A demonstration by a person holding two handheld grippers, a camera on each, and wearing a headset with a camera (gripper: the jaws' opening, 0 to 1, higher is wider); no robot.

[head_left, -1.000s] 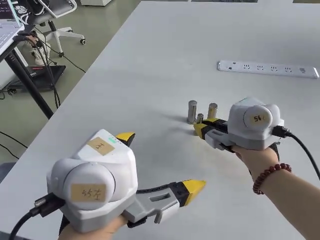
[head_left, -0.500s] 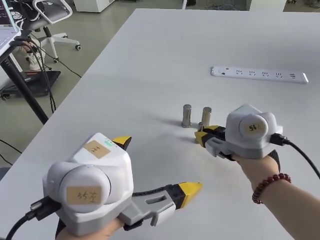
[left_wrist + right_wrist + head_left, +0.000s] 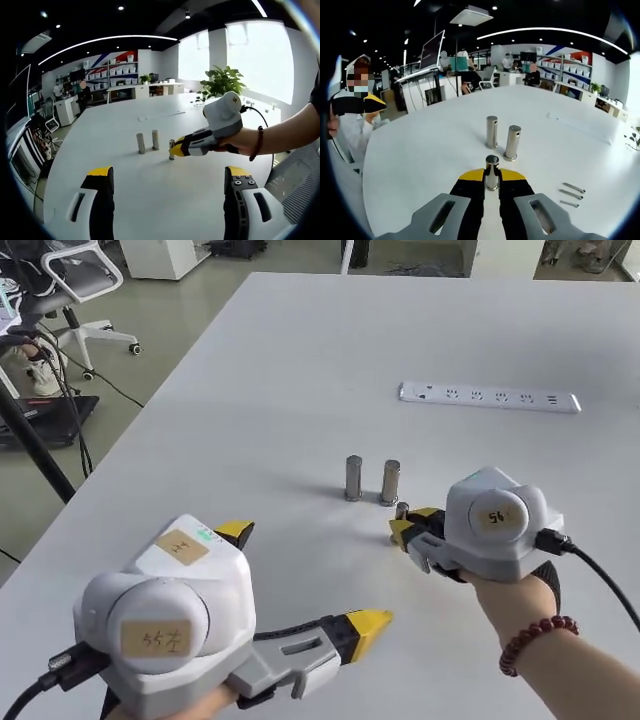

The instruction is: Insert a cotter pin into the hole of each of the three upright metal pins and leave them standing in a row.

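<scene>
I see the white table (image 3: 300, 390) with my left gripper (image 3: 305, 578) above its near part, jaws wide apart and holding nothing. My right gripper (image 3: 408, 527) is clamped on one upright metal pin (image 3: 492, 167), near two standing pins (image 3: 353, 478) set side by side. Three cotter pins (image 3: 570, 195) lie on the table to its right.

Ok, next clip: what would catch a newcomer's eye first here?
The right gripper, jaws shut on an upright metal pin, just short of two free-standing pins on the white table. Then the left gripper, wide open, near the table's front edge, and three cotter pins lying to the right gripper's right.
</scene>
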